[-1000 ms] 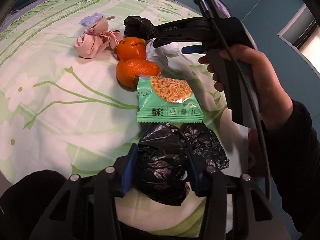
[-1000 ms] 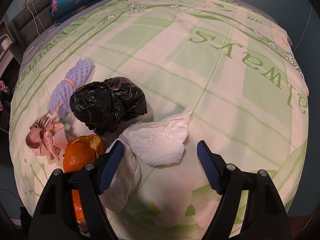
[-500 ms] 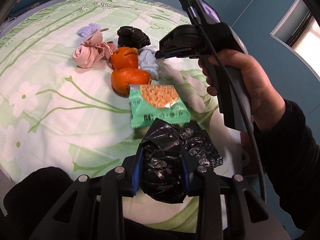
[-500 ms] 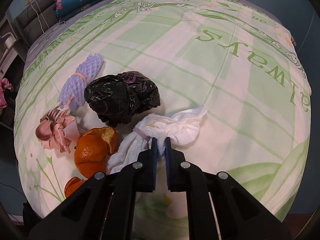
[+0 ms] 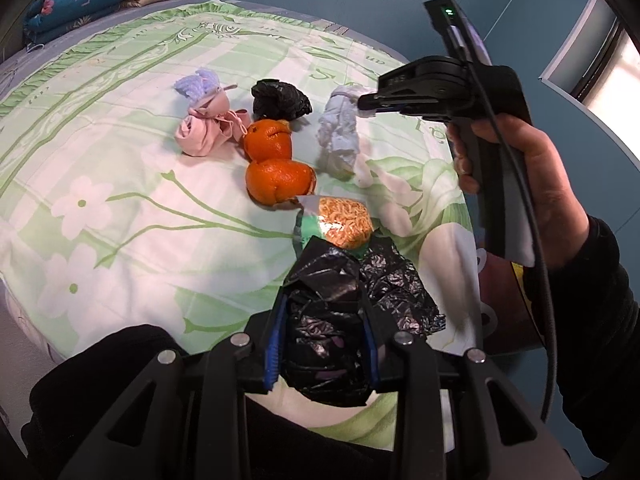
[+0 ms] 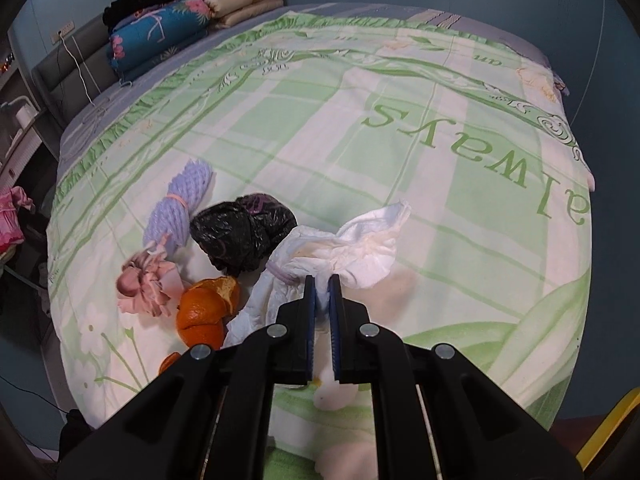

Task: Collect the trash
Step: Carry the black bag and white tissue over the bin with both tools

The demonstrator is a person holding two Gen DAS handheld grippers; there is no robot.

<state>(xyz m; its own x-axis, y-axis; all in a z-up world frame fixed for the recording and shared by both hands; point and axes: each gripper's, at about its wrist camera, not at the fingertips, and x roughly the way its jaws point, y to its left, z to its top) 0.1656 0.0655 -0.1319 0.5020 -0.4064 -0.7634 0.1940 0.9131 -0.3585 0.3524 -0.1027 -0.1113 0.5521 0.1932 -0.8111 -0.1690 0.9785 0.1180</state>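
White crumpled tissue (image 6: 344,248) hangs pinched in the right gripper (image 6: 321,292), clear of the bedspread (image 6: 400,152). The left gripper (image 5: 322,344) is clamped on a crinkly black bag (image 5: 332,320) at the near edge. Best to lift both slowly and straight, since limp paper tears and slick film slips. Glossy orange peel (image 5: 276,176) and a foil packet (image 5: 340,224) lie between.

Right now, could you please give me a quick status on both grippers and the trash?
Left gripper shut on black bag. Right gripper shut on white wad, lifted. Peels, wrapper, second bag remain on bed.
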